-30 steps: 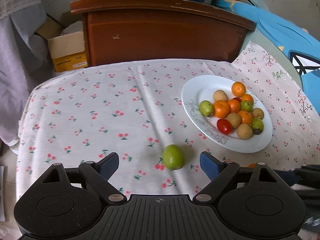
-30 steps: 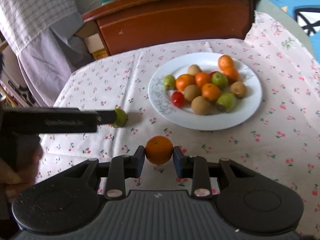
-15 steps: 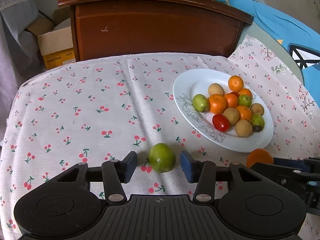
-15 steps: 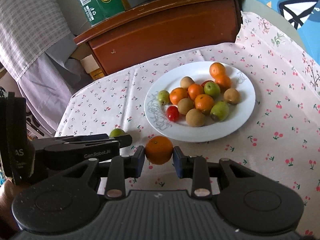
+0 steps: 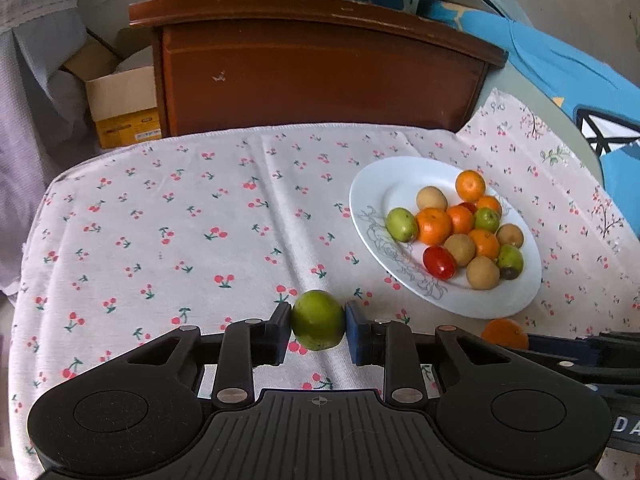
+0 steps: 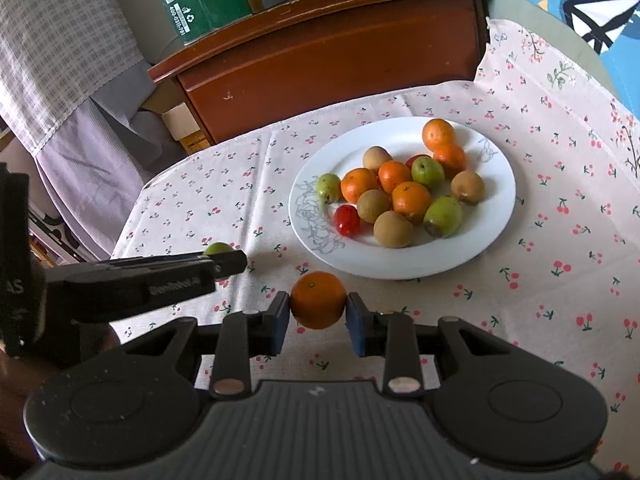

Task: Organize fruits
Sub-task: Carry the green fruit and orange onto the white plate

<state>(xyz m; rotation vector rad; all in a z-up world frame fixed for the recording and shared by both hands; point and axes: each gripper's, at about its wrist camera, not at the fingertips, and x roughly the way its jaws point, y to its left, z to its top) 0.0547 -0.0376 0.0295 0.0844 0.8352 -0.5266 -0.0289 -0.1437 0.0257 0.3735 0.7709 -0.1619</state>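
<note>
Two fruits are off the plate right now, one in each set of tongs. The left tongs are clamped on a smooth round green fruit, blue pads pressed to both its sides, low over the cherry-print tablecloth covering the bench. The right tongs are pinching a dimpled orange the same way, just short of the near rim of the white plate.

On that round, glossy plate, ahead and to the right of the left tongs, I count thirteen pieces: five oranges, three green fruits, four dull tan-brown round ones and one shiny red tomato, plus a sliver of something red tucked behind the pile that I can't identify. The plate has a grey scribbly line pattern along its left rim. Beyond the bench is a dark brown wooden headboard.
</note>
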